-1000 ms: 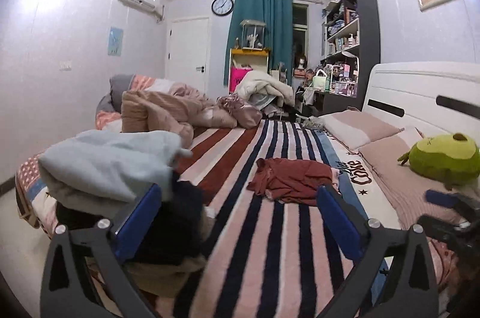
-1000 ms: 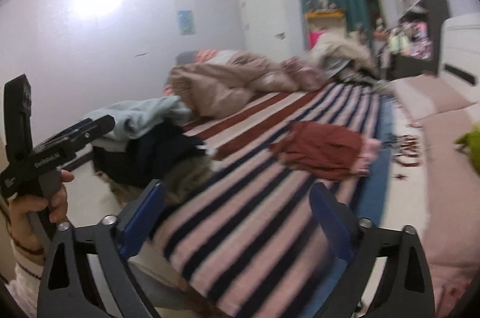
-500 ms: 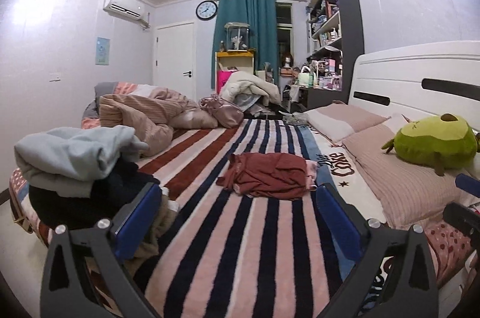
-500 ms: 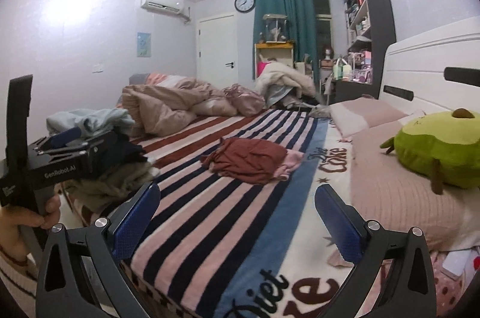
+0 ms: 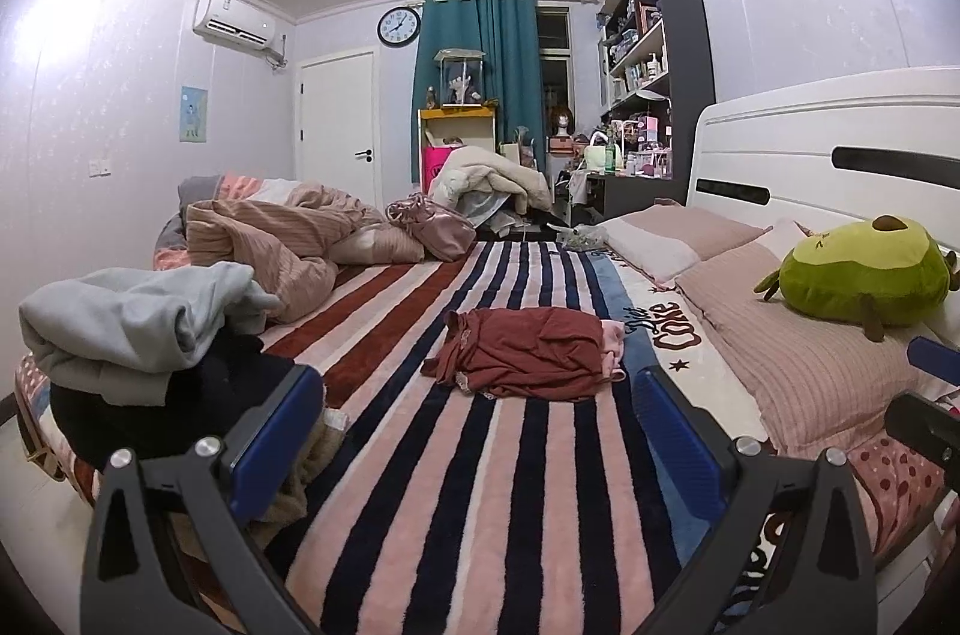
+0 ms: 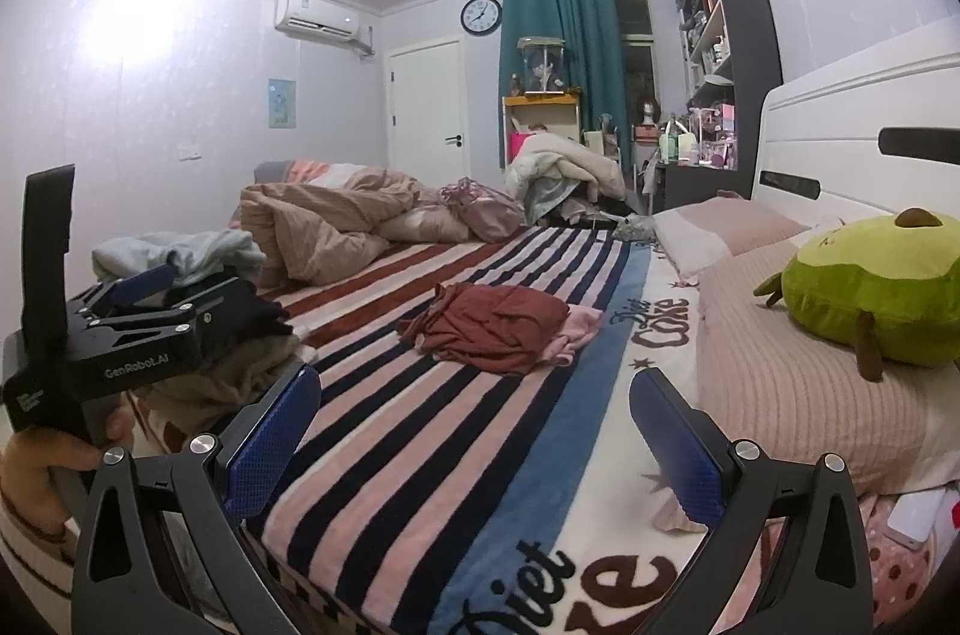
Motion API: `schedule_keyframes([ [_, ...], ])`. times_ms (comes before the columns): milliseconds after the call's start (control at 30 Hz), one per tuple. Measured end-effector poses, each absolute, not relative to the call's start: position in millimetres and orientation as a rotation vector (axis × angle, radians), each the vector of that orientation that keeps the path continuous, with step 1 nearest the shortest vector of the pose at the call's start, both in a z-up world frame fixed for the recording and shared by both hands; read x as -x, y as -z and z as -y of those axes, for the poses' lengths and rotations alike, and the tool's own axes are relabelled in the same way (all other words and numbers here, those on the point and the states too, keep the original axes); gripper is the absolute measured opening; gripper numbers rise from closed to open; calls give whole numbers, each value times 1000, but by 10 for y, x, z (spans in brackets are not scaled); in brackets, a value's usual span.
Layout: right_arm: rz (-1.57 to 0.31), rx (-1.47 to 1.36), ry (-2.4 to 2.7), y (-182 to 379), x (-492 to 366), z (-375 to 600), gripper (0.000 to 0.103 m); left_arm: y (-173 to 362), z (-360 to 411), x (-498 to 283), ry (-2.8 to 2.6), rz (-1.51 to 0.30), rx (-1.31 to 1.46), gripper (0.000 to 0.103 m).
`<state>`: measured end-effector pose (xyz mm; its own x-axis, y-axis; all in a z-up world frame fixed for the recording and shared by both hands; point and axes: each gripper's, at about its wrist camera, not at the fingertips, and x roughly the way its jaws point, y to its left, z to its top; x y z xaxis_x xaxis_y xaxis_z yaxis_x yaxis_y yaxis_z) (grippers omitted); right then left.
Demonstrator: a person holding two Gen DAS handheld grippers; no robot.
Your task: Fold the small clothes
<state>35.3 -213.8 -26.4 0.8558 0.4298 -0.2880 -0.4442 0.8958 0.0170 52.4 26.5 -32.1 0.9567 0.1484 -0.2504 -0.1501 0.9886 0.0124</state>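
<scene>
Both claws spread wide and empty above the striped blanket (image 5: 480, 485), left gripper (image 5: 480, 437) and right gripper (image 6: 474, 431), with the crumpled red garment (image 5: 528, 353) ahead at twelve o'clock, well apart, clothes pile (image 5: 138, 335) at ten o'clock.
</scene>
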Motion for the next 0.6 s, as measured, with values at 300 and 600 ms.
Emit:
schedule_keyframes([
  [300,-290,50,-461,257,-371,2156,103,320,-262,-528,-151,-251,5,102],
  [600,-287,45,-461,242,-379,2145,103,332,-270,-518,-149,-255,4,102],
])
